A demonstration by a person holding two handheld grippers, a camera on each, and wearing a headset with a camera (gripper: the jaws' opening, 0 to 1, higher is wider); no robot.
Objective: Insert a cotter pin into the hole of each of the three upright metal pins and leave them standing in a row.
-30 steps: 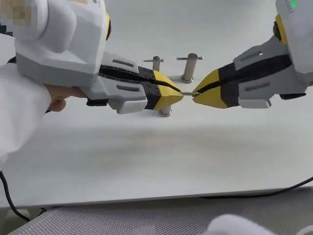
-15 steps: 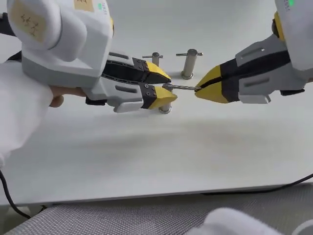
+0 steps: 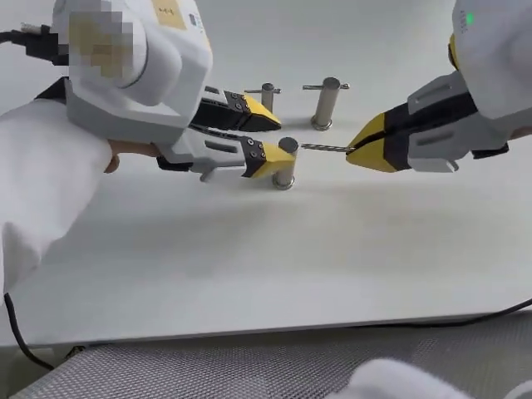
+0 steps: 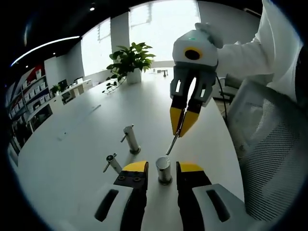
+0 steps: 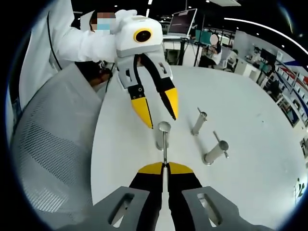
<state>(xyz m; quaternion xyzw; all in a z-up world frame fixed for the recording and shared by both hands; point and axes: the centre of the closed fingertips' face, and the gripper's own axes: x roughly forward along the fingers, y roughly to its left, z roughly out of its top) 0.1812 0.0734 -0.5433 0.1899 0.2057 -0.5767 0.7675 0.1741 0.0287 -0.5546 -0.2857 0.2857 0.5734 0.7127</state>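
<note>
The right claw [image 3: 352, 151] is clamped on the cotter pin [image 3: 324, 148], whose tip is just beside the near metal pin [image 3: 284, 173] on the worktop [image 3: 249, 266]. The left claw [image 3: 286, 139] is spread apart around that pin, not gripping it, so a push that misses the hole could topple it.

Bright, even light; soft shadows; fisheye edges warped.

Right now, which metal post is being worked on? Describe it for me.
On the white table, find the nearest post, between the left gripper's open jaws. Unlike the two rear posts, it has no cross pin through its top.
</note>
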